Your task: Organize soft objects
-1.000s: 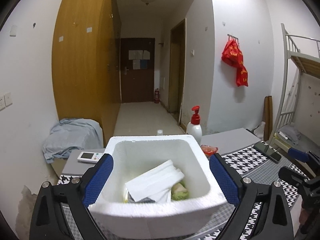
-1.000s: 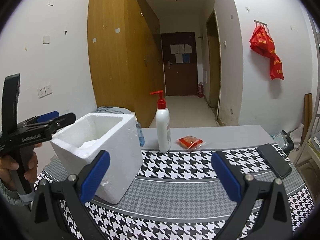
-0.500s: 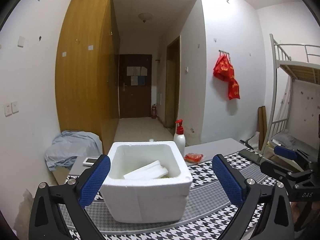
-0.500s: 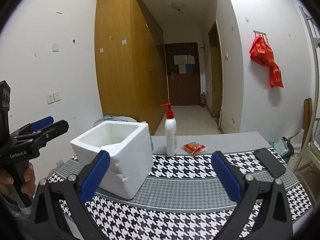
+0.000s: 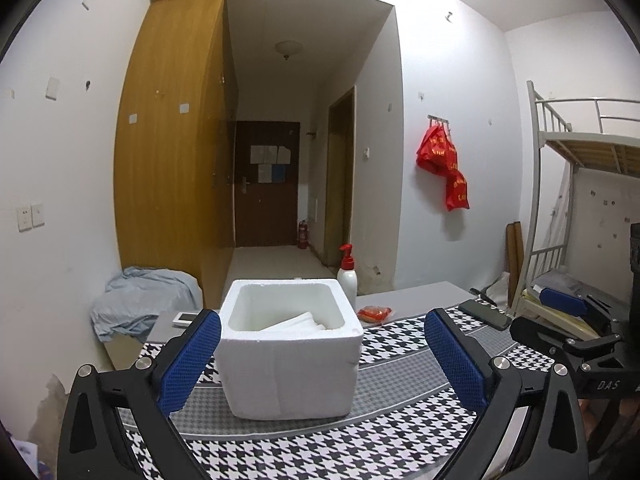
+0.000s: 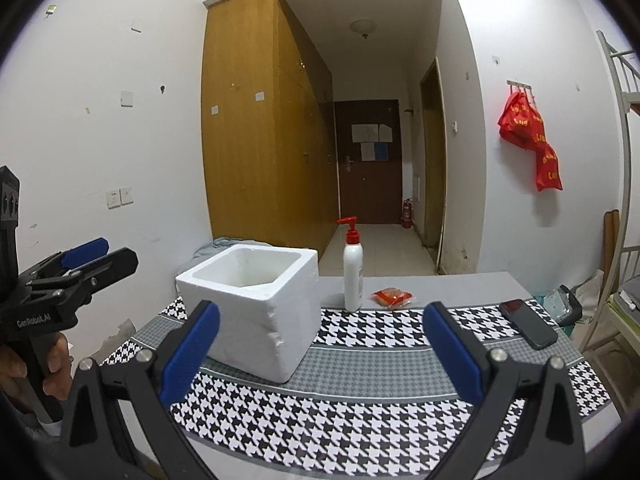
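White foam box [image 5: 290, 354] on houndstooth cloth [image 5: 400, 432], folded white item inside, left gripper [image 5: 322, 354] and right gripper [image 6: 320, 350] both spread wide, empty

Desk layout from my two wrist views

I see the foam box [image 5: 290, 354] on the desk [image 6: 400, 364] with a folded sheet [image 5: 298, 321] inside it; the pump bottle [image 6: 353, 272] stands behind and right of the box, the packet [image 6: 391, 297] just right of the bottle, the phone [image 6: 527, 323] farther right. My left tongs [image 5: 322, 364] hang before the box, my right tongs [image 6: 322, 354] to its right.
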The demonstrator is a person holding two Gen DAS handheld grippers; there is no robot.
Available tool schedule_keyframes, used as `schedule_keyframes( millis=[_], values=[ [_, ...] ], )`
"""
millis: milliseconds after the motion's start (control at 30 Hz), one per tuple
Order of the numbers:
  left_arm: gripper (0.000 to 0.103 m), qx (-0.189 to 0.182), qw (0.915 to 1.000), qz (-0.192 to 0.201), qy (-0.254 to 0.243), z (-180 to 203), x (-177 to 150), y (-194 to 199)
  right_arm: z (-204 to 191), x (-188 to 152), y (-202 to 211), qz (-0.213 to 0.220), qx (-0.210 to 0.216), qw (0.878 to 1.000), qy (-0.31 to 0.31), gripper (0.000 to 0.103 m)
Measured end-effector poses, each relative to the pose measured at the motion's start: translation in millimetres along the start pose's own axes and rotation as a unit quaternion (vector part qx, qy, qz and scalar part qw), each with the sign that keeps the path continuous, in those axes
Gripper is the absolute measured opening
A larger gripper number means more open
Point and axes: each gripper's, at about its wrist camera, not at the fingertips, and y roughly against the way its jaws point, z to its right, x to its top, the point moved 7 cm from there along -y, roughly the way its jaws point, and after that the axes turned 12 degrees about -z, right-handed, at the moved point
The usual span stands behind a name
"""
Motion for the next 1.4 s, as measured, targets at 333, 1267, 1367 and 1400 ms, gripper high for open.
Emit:
schedule_keyframes(
  millis=[333,1267,1367,1400],
  values=[
    [0.102,-0.005,0.9999,0.014,-0.006,8,-15,29,-12,-11,21,0.007,-0.004,1.000,0.009,0.102],
    [0.102,0.069,0.9959,0.056,0.018,5,-74,85,-48,-61,70,0.049,-0.033,0.998,0.014,0.102],
    [0.102,0.070,0.9957,0.057,0.024,2,-81,86,-54,-67,70,0.049,-0.034,0.998,0.021,0.102],
    [0.102,0.070,0.9957,0.056,0.024,2,-83,86,-56,-69,70,0.049,-0.033,0.998,0.022,0.102]
  ],
)
